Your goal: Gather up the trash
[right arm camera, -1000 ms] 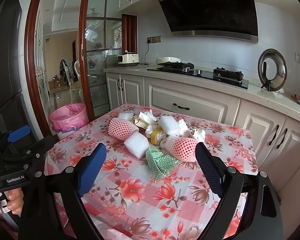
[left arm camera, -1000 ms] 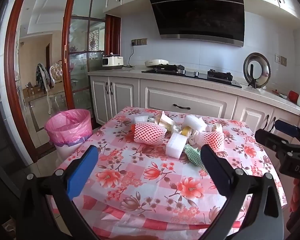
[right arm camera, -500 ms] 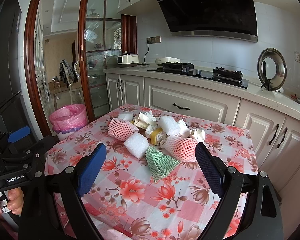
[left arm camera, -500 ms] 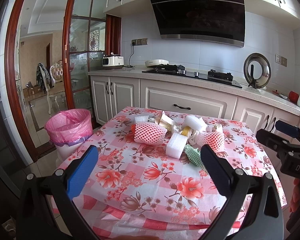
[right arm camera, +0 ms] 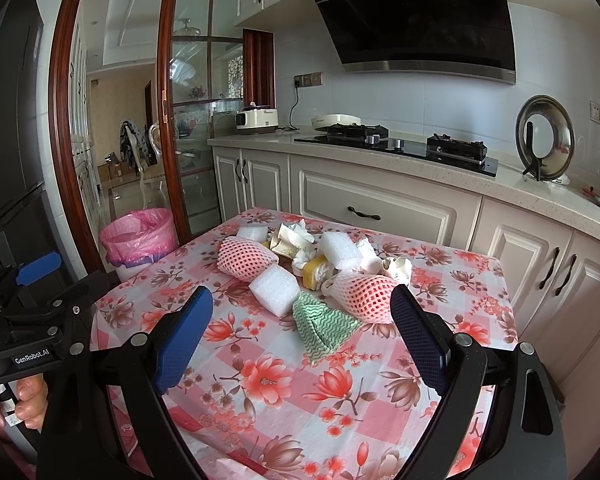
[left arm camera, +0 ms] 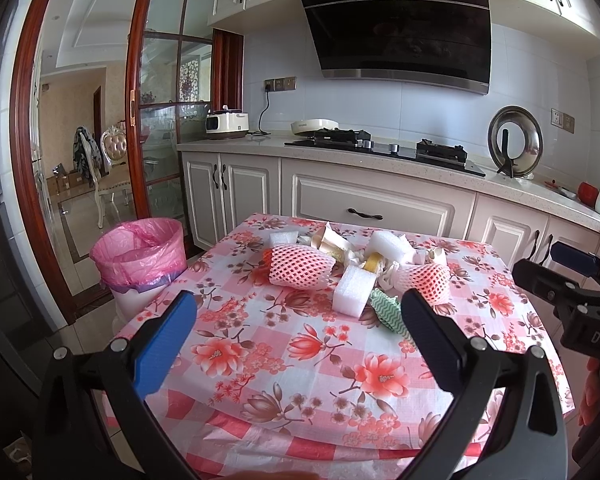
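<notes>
Room: kitchen, floral table (left arm camera: 300,360) before white cabinets.
Trash: foam blocks, net sleeves and wrappers heaped at 12 o'clock (right arm camera: 312,268), well apart from both tools.
Bin: pink-lined (left arm camera: 138,254), on the floor at 10 o'clock.
Left gripper (left arm camera: 298,322): jaws apart, nothing held.
Right gripper (right arm camera: 302,322): jaws apart, nothing held.
Change: none seen over the last second; collecting is judged not yet begun.

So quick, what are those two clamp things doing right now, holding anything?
Left gripper: open, holding nothing, short of the trash pile.
Right gripper: open, holding nothing.
</notes>
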Motion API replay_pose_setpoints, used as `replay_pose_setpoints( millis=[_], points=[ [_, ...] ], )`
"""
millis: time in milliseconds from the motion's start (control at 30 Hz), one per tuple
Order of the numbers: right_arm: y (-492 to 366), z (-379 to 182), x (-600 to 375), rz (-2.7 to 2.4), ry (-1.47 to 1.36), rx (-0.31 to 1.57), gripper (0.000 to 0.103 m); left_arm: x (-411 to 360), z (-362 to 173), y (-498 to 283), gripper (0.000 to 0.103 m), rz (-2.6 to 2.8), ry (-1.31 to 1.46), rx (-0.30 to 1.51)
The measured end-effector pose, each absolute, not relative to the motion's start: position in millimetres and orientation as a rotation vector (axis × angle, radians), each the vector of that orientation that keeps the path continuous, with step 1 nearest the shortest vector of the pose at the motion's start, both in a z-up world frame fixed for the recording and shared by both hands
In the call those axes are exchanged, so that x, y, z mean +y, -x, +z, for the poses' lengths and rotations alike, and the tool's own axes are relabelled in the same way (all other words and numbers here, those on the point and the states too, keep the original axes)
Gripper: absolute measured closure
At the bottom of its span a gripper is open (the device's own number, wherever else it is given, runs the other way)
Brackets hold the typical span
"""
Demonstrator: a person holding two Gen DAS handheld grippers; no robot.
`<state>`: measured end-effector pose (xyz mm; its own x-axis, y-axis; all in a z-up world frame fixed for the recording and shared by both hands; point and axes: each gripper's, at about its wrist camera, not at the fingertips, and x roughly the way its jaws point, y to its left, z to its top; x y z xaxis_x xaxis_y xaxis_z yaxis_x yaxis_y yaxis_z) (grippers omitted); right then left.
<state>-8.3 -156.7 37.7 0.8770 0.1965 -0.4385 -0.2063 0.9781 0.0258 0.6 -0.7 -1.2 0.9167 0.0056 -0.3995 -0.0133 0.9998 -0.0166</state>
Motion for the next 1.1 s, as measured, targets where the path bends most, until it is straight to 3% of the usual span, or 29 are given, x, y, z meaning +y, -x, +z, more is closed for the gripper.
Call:
replay_pose_setpoints(
  millis=[1100],
  points=[
    [7.7,35.1,-155.7,0.213,0.017,0.456,0.018,2.5,-1.0,0.5,0.004,0.010,0.019,0.409]
  ],
)
